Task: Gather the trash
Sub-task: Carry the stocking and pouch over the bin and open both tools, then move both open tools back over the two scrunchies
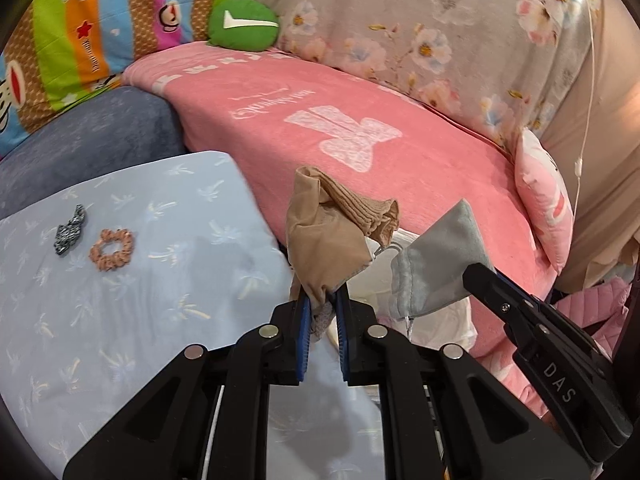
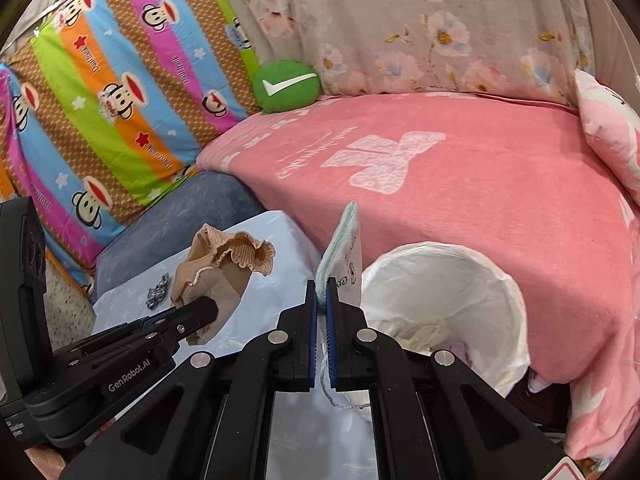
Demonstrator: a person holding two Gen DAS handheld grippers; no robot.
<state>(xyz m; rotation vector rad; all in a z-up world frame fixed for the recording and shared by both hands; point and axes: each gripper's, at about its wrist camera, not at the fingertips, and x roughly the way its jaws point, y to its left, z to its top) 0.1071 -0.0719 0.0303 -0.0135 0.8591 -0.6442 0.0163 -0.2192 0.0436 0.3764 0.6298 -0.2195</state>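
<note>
1. Left gripper [image 1: 320, 300] clamped on beige stocking [image 1: 328, 236], lifted off the blue surface [image 1: 120, 280].
2. Right gripper [image 2: 322, 292] pinched shut on grey mask [image 2: 340, 248], edge-up.
3. Both near white-lined bin [image 2: 500, 280], likely for dropping.

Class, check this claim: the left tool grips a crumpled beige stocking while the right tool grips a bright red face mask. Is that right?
Not quite. The face mask in the right tool is pale grey-blue, as the right wrist view shows. The left tool does grip the crumpled beige stocking.
</note>
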